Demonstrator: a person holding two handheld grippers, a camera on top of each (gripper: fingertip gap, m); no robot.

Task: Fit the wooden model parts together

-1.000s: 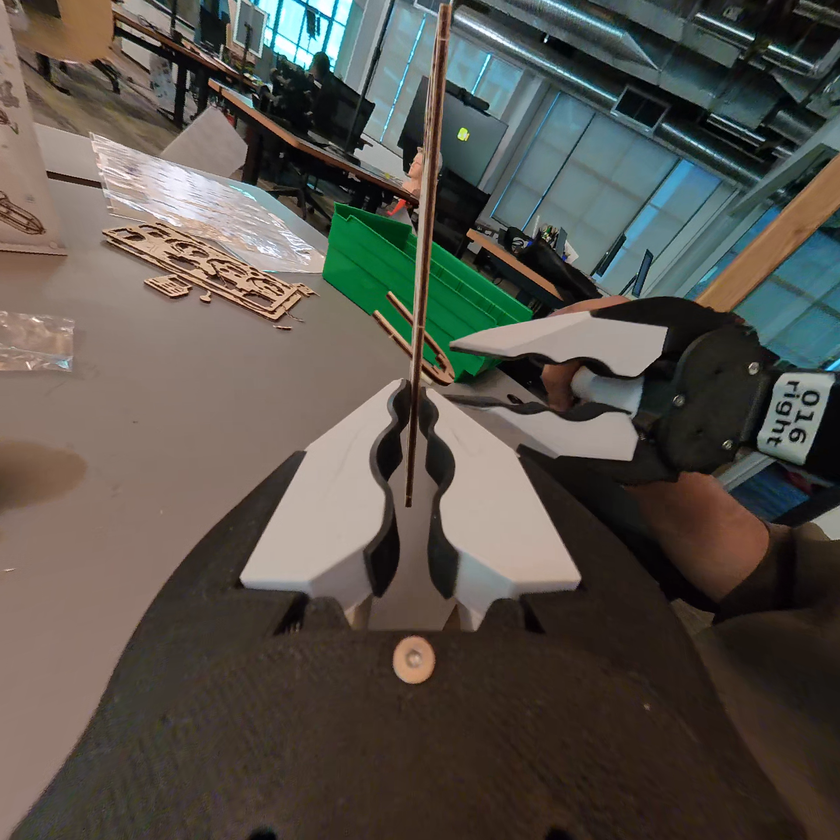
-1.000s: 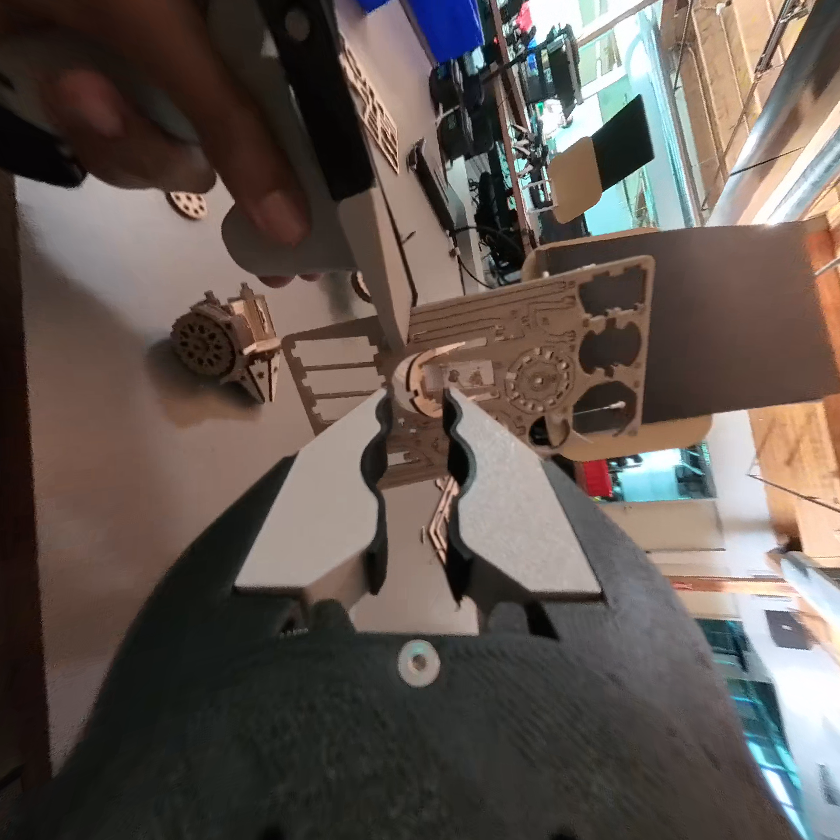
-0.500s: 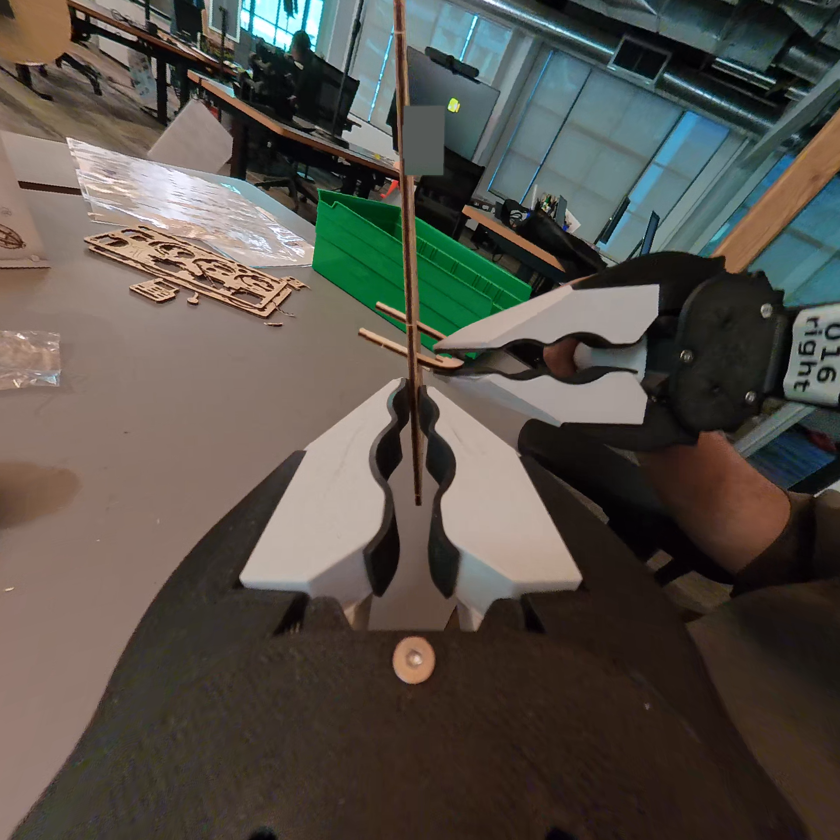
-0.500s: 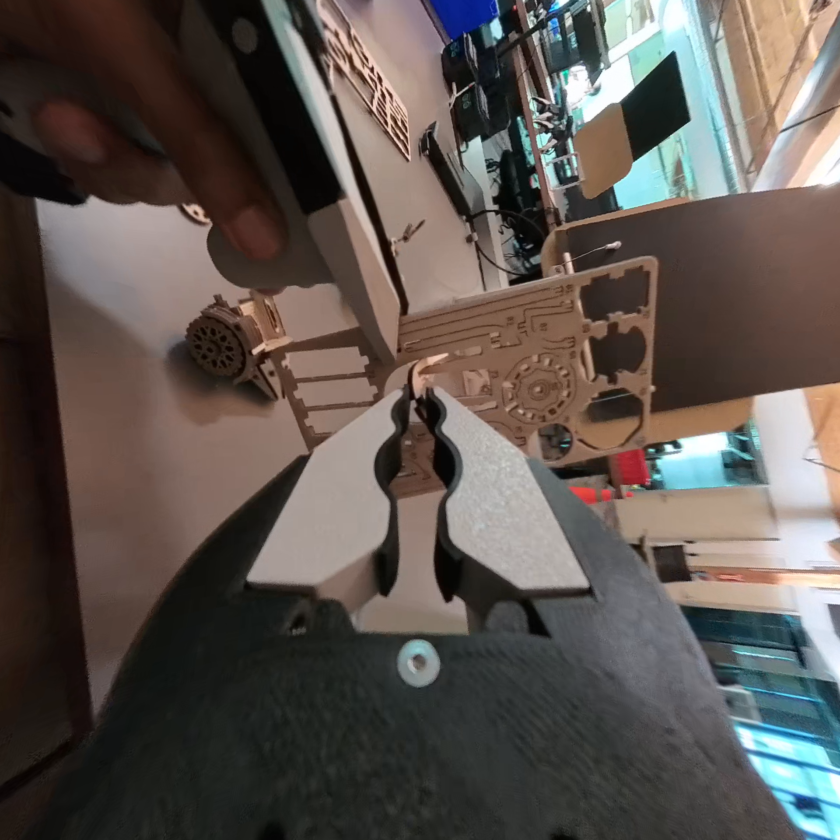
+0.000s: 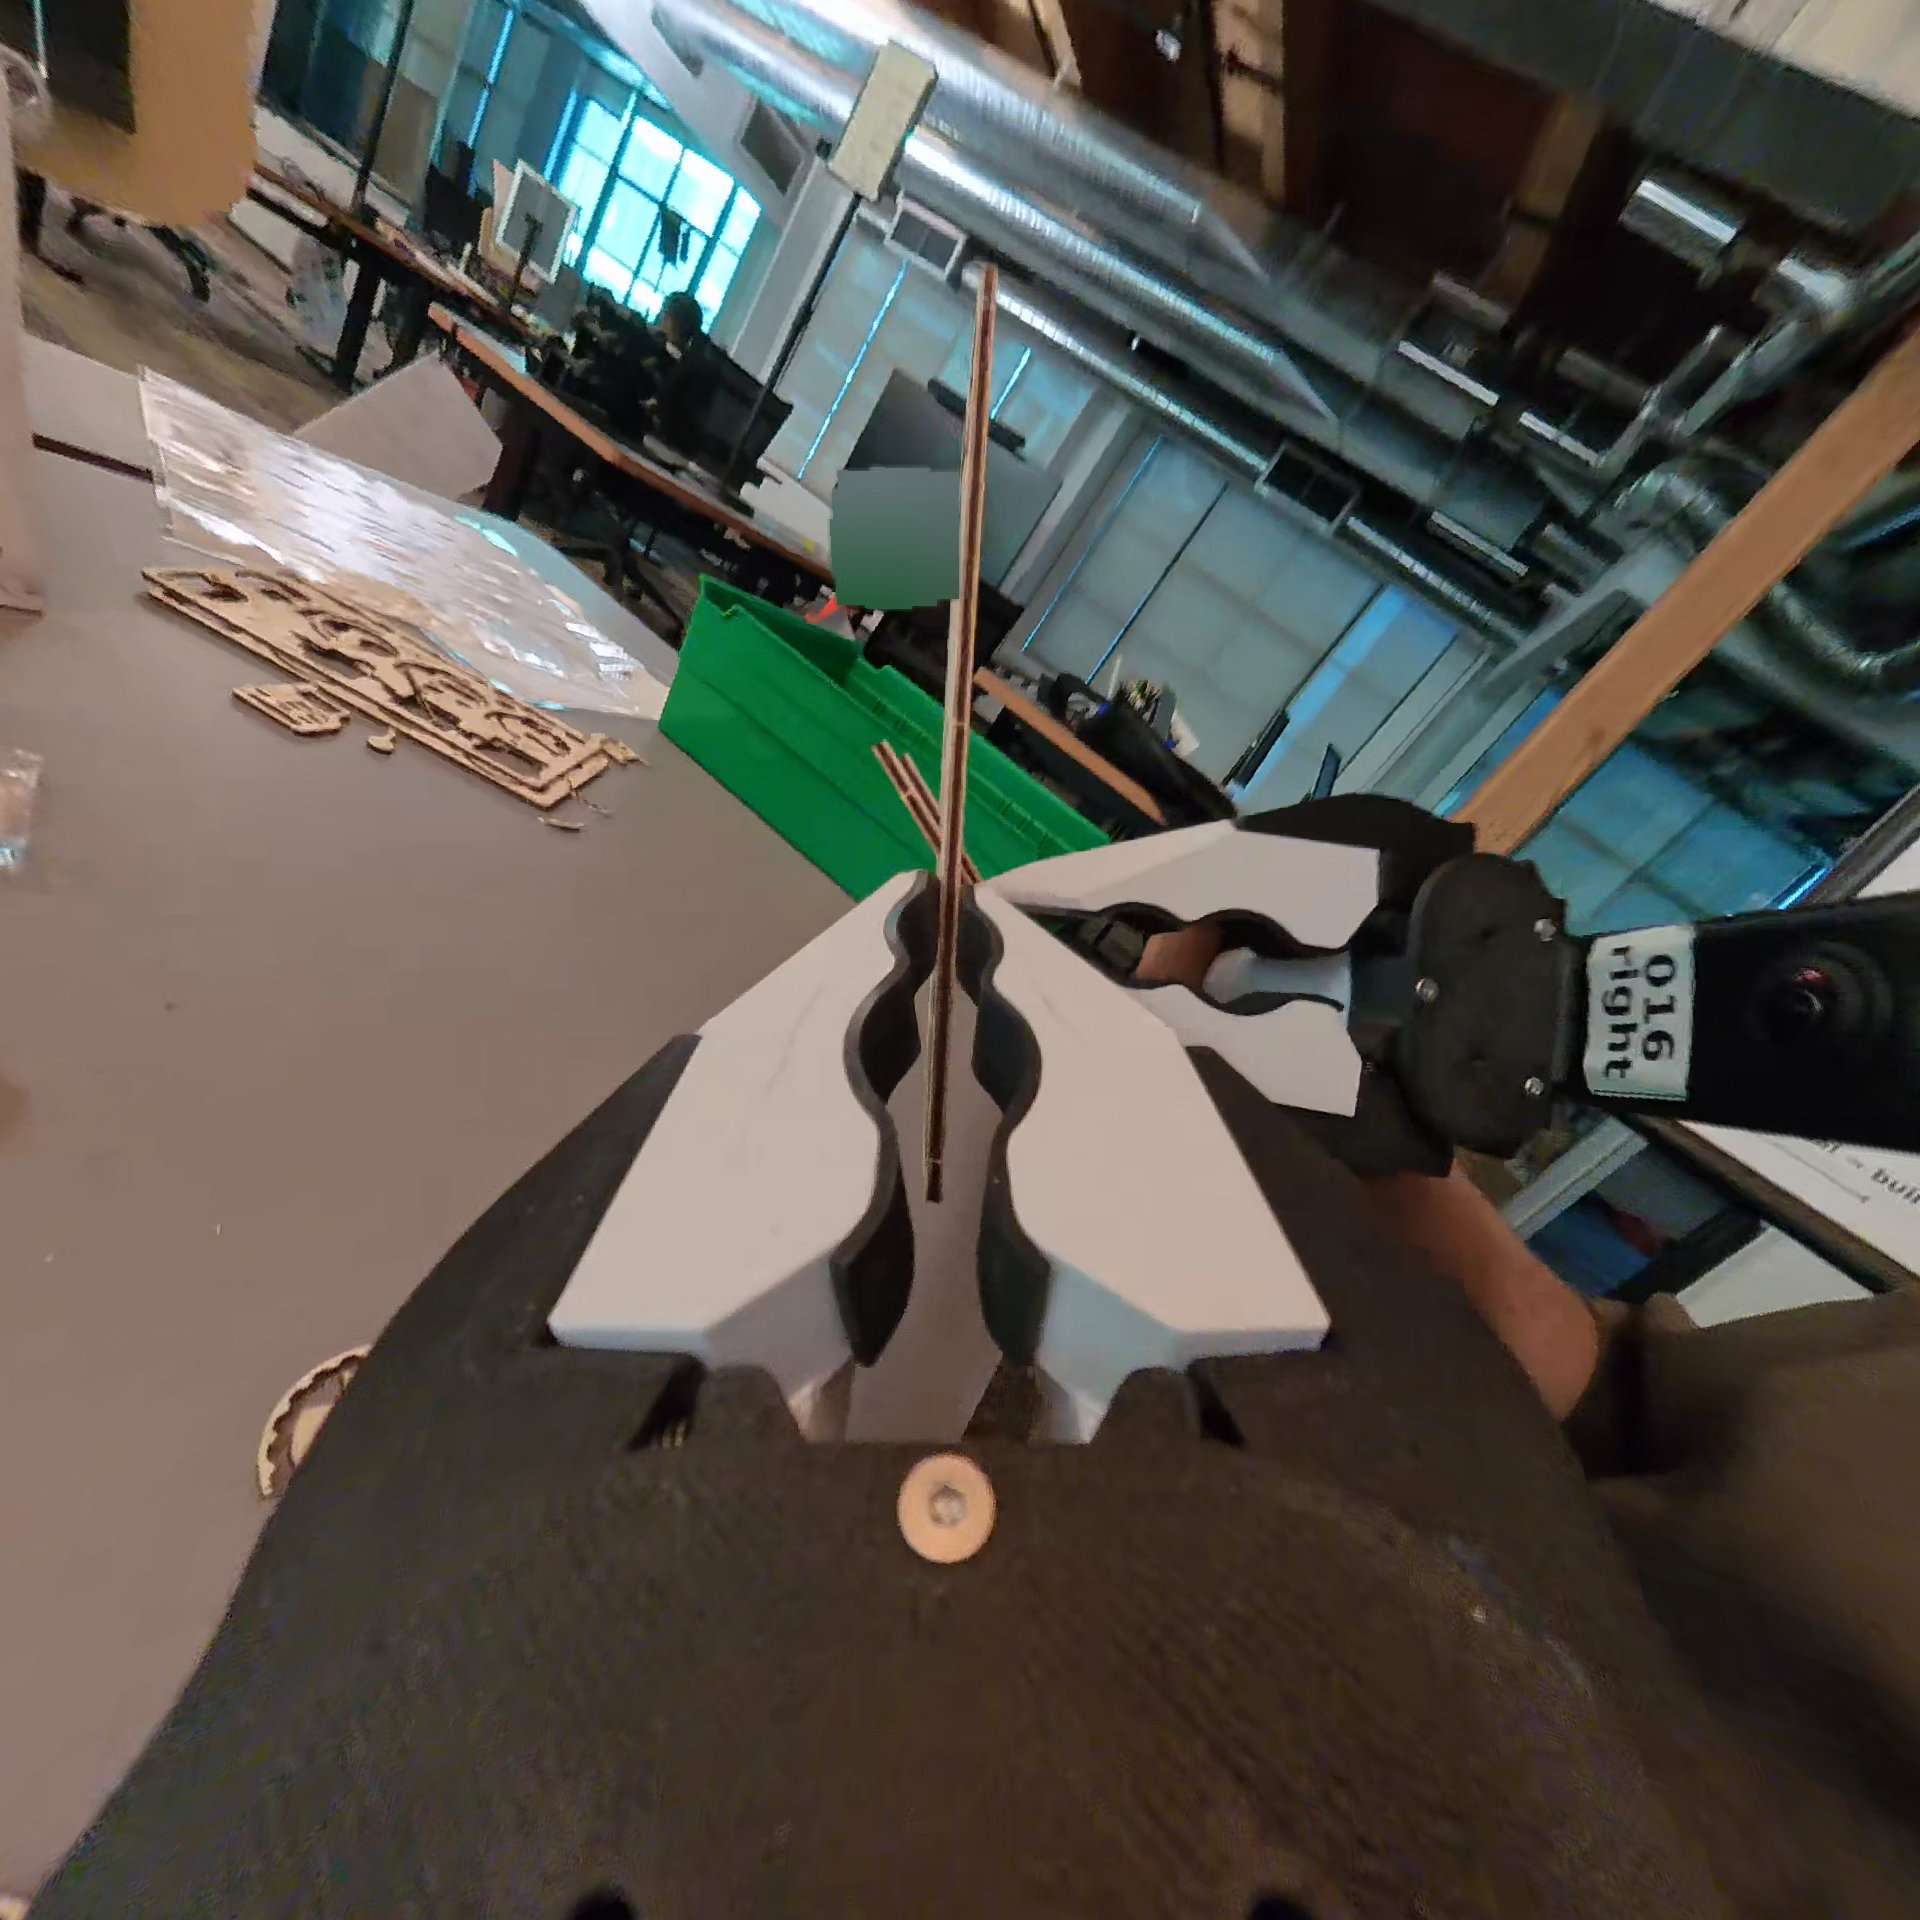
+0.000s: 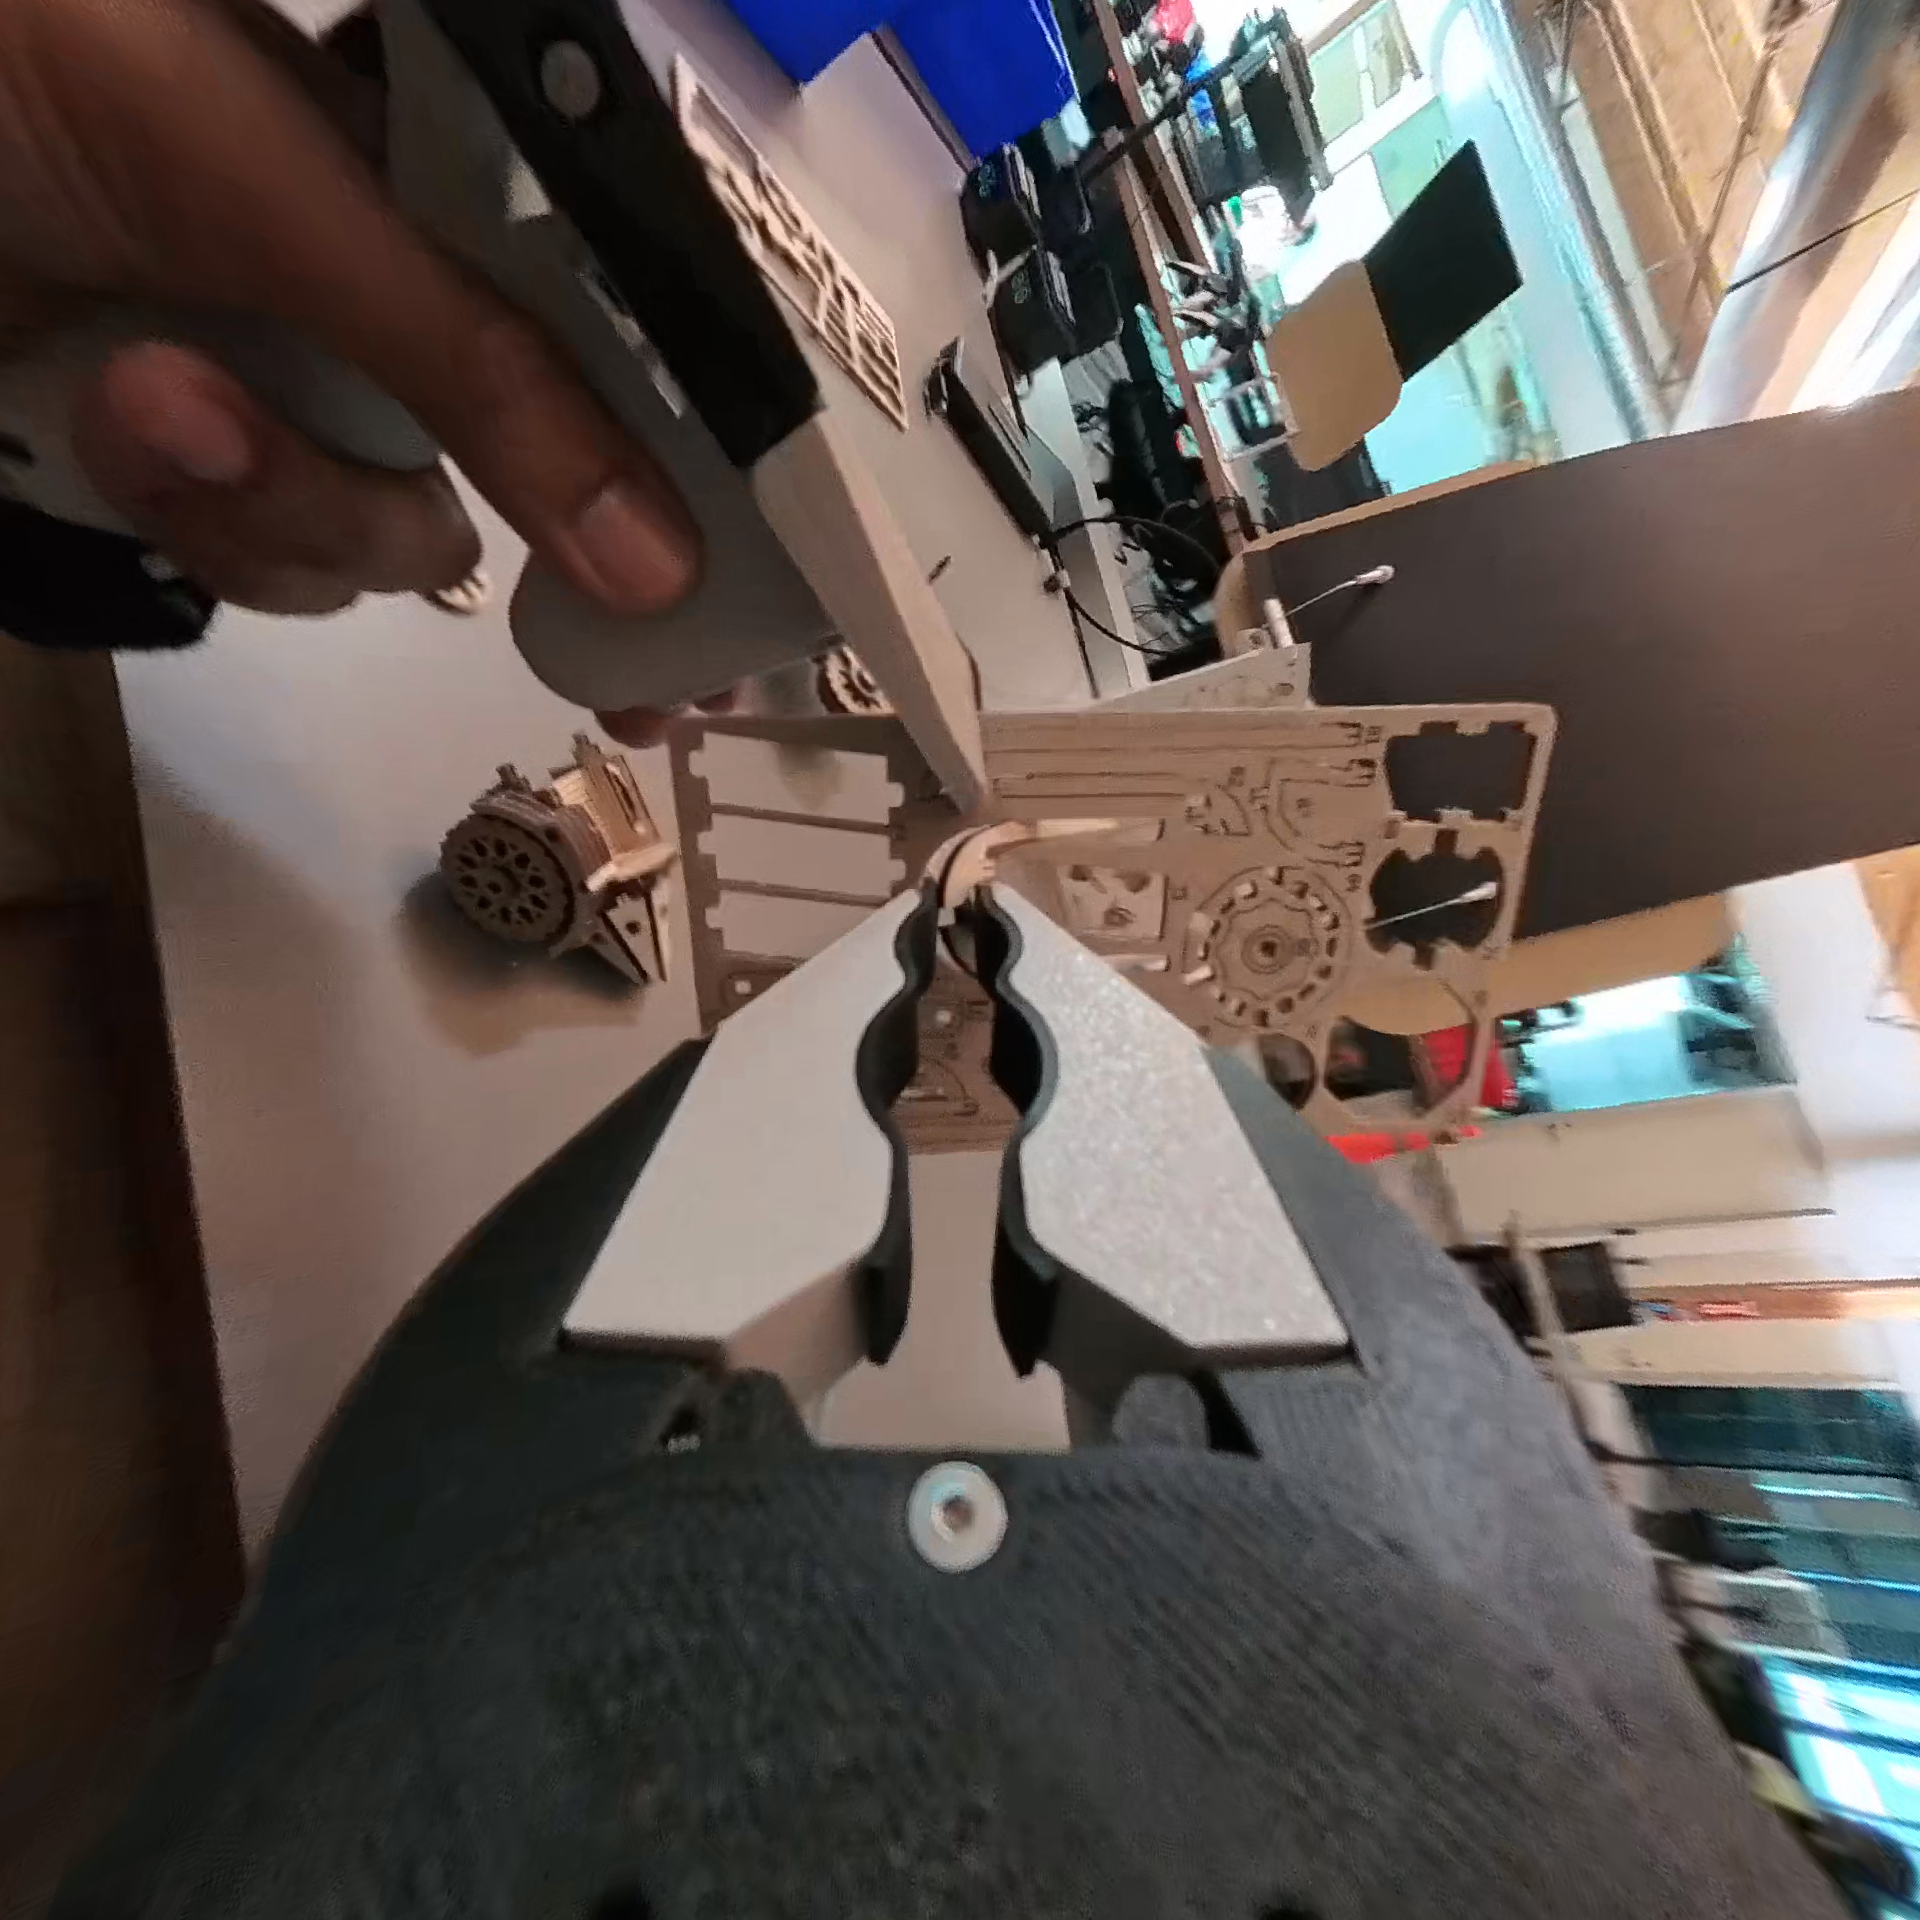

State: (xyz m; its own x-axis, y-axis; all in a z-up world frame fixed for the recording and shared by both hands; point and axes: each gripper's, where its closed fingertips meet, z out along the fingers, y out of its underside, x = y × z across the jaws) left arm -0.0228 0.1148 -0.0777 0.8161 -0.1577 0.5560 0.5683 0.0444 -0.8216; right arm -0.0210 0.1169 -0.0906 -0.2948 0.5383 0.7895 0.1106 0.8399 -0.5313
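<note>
Wooden sheet [image 5: 961, 644] stands edge-on, clamped in left hand-held gripper [image 5: 943, 896]; right hand-held gripper [image 6: 954, 906] pinches small curved wooden part [image 6: 961, 864] against its face, above worktop [image 5: 312, 935].

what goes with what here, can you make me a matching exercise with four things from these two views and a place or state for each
Things:
1. wooden sheet
2. small curved piece
3. green bin
4. part-built wooden model

Places or states:
A. lying on the grey table, untouched
B. pinched at the tips of the right claw
C. held edge-on and upright in the left claw
D. standing on the table behind the held sheet

Pairs: 1-C, 2-B, 3-D, 4-A
</note>
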